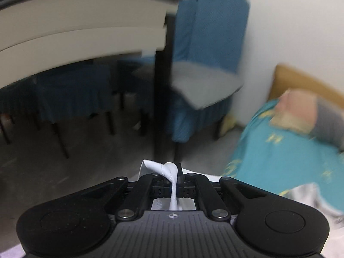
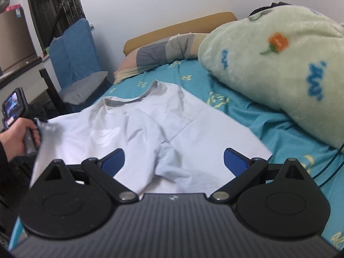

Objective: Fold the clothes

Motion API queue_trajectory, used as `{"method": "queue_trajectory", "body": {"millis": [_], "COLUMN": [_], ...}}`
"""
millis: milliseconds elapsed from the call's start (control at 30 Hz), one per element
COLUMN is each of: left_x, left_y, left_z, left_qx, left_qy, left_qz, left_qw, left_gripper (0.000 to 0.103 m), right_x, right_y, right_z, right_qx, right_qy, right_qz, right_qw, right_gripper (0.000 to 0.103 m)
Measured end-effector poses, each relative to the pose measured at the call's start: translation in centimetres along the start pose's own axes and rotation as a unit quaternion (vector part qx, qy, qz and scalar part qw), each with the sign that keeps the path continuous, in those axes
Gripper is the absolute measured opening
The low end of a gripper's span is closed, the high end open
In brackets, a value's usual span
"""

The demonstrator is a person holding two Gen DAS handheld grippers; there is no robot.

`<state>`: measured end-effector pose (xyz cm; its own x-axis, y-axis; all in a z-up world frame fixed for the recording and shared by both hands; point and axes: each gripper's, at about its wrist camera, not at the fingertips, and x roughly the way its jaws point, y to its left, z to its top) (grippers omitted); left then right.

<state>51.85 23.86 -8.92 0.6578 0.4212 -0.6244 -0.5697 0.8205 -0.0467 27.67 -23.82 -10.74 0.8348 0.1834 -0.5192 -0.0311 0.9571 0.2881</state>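
**White shirt pinched at one edge, spread on the teal bed**

At the bottom centre of the left wrist view, the left gripper (image 1: 175,177) was clenched on a bunched fold of the white shirt (image 1: 172,172), the cloth squeezed into a narrow rope running down between the closed jaws. No brand name or readable label showed on either tool; only a small round emblem sat on each grey ribbed body.

In the lower middle of the right wrist view, the right gripper (image 2: 174,161) stood wide apart, its blue pads (image 2: 114,160) hovering over the shirt (image 2: 150,129) and gripping nothing. The shirt lay face up on the teal bedsheet (image 2: 268,118), collar toward the top of the frame, a faint pale logo on its chest. Yellow letter-like motifs dotted the sheet, blurred. At the left edge the person's left hand (image 2: 17,137) held the other tool, lifting the shirt's edge. Upper right lay a green fleece blanket (image 2: 279,60) with blue, unreadable lettering.
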Motion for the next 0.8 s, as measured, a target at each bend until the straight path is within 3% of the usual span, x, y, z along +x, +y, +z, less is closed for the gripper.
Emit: {"method": "queue_trajectory", "body": {"millis": [33, 100, 167, 333, 467, 600, 733, 800], "left_x": [0.4, 0.3, -1.1, -8.1, -16.5, -23.2, -27.1, -28.1], "left_y": [0.3, 0.9, 1.9, 4.6, 7.6, 9.4, 8.9, 8.2], "left_z": [-0.3, -0.9, -1.7, -4.2, -8.6, -14.5, -19.4, -20.8], "left_qx": [-0.004, -0.007, -0.014, -0.006, 0.026, 0.042, 0.100, 0.123], "left_qy": [0.019, 0.047, 0.072, 0.165, 0.243, 0.344, 0.391, 0.394], "left_qz": [-0.006, -0.022, -0.042, -0.111, -0.159, -0.177, -0.166, -0.156], "left_qw": [0.9998, 0.9986, 0.9964, 0.9800, 0.9565, 0.9211, 0.8997, 0.8973], "left_gripper": [0.005, 0.030, 0.047, 0.049, 0.057, 0.052, 0.046, 0.043], "right_x": [0.1, 0.2, 0.2, -0.4, -1.5, -3.0, -5.0, -6.1], "right_y": [-0.1, -0.2, 0.2, 1.1, 1.4, 1.2, 0.0, -0.9], "right_z": [0.0, 0.0, 0.1, 0.2, 0.0, -0.5, -1.1, -1.4], "right_qx": [0.000, 0.002, -0.005, -0.014, -0.026, -0.046, -0.029, -0.004], "right_qy": [0.000, 0.001, -0.001, -0.011, -0.022, -0.031, -0.026, -0.019], "right_qz": [-0.003, 0.000, 0.003, 0.011, 0.009, -0.014, -0.025, -0.023], "right_qw": [1.000, 1.000, 1.000, 1.000, 0.999, 0.998, 0.999, 1.000], "right_gripper": [0.100, 0.100, 0.100, 0.100, 0.100, 0.100, 0.100, 0.100]}}
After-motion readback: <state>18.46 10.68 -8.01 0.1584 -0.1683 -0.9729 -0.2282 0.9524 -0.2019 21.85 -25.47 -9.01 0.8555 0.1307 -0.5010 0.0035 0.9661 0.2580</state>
